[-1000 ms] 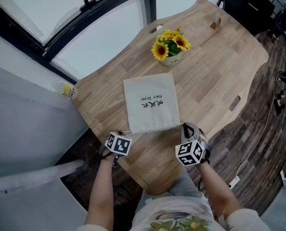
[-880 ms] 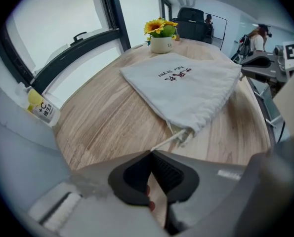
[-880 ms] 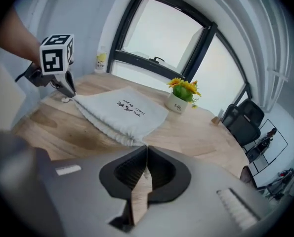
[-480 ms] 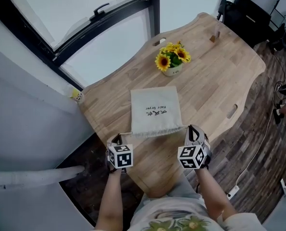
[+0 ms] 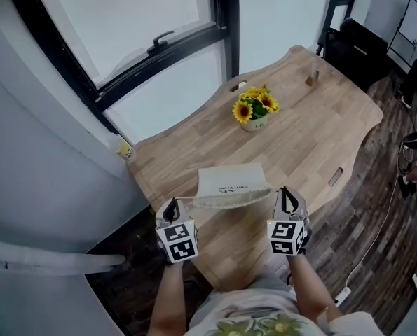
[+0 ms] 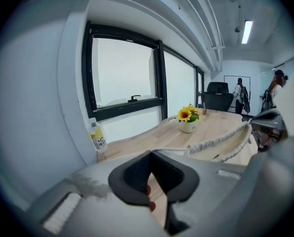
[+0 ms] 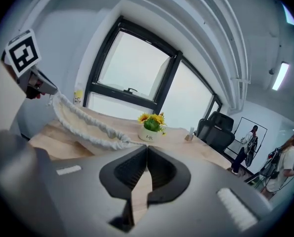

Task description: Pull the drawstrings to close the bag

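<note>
A beige drawstring bag (image 5: pixel 233 182) with dark print lies on the wooden table (image 5: pixel 313 124); its gathered near edge hangs lifted between my two grippers. My left gripper (image 5: pixel 172 210) is shut on the left drawstring (image 5: pixel 187 199), which runs taut to the bag mouth (image 6: pixel 221 144). My right gripper (image 5: pixel 286 199) is shut on the right drawstring at the bag's other corner. In the right gripper view the puckered bag mouth (image 7: pixel 87 125) stretches from my closed jaws across to the left gripper's marker cube (image 7: pixel 22 57).
A pot of sunflowers (image 5: pixel 254 108) stands beyond the bag, a small wooden piece (image 5: pixel 310 80) farther back. A yellow bottle (image 5: pixel 126 150) sits on the sill by the window. An office chair (image 5: pixel 362 40) is behind the table; people stand far off (image 6: pixel 240 90).
Both grippers have risen with the drawstrings. The bag's near edge has come up off the table and its mouth has bunched narrower.
</note>
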Demonstrator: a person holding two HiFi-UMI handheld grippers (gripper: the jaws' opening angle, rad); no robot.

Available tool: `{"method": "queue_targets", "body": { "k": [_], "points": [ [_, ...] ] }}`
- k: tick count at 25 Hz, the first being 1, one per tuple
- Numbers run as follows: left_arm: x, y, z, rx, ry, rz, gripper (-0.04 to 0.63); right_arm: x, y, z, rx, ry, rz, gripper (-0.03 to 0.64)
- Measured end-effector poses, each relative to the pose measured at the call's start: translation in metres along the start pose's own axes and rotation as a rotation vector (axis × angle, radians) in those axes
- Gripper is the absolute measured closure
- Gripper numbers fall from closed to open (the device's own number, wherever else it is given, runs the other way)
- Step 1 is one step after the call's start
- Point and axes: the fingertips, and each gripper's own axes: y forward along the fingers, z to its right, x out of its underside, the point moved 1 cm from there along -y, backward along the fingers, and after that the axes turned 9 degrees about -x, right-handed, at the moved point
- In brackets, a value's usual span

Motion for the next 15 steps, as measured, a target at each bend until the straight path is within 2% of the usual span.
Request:
{"method": "queue_targets", "body": {
  "k": [10,15],
  "points": [
    [-0.025,-0.032,-0.012,-0.011,-0.074,0.073,0.591,-0.034,-0.029,0.003,-0.014,0.071,0.127,0.607],
    [-0.031,-0.047,-0.019,-0.034,-0.120,0.108,0.591,-0.037,-0.043,0.004,-0.003,0.069,0.146,0.609]
  ]
}}
